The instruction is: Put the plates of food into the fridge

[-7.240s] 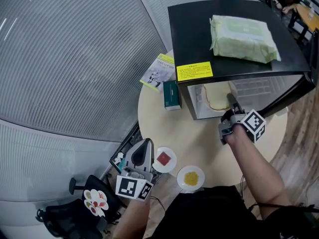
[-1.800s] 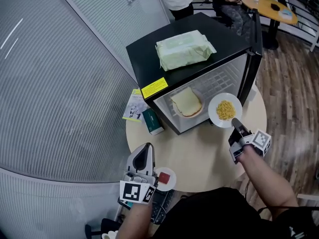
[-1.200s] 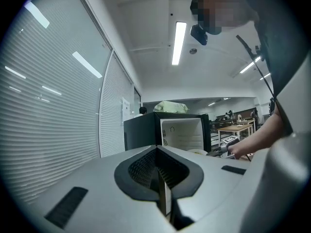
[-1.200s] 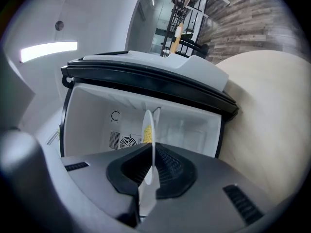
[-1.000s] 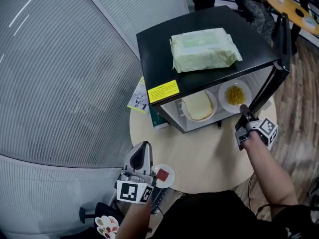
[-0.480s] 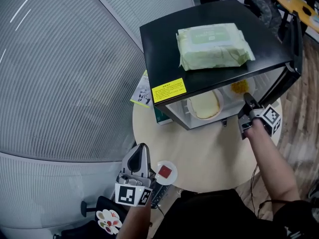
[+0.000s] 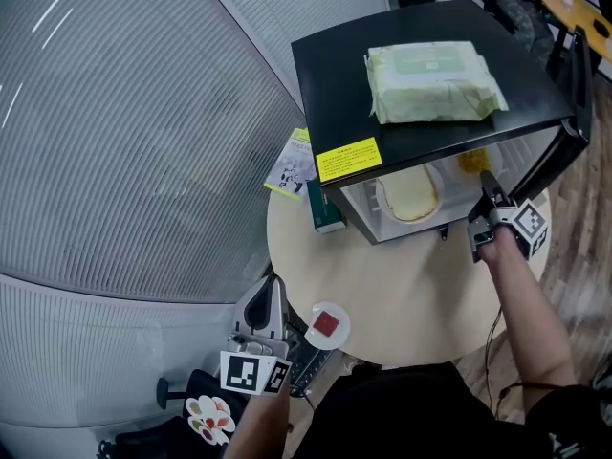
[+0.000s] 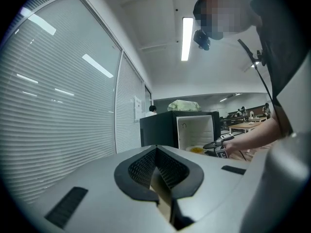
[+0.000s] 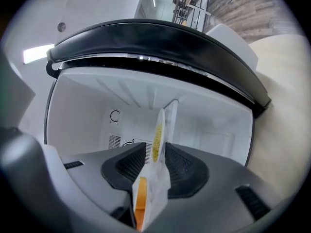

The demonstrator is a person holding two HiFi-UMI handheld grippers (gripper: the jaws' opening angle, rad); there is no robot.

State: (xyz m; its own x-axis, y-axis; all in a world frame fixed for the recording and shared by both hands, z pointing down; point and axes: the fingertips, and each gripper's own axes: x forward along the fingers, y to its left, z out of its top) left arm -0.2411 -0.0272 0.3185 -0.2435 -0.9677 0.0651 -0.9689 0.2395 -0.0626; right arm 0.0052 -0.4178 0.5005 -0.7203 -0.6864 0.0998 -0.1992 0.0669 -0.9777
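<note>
yellow label, front-left corner of fridge top: black print, too small to read | green pack on fridge top: pale label panel, unreadable | booklet at counter left edge: print and drawings, possibly a manual, illegible | cubes on left tongs and right tongs: black-and-white code squares, no letters

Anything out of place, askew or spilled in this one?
The red-food plate sits at the very rim of the table, seemingly overhanging it; a nudge might tip it off. The booklet beside the fridge also pokes past the rim. Nothing looks spilled or broken.
</note>
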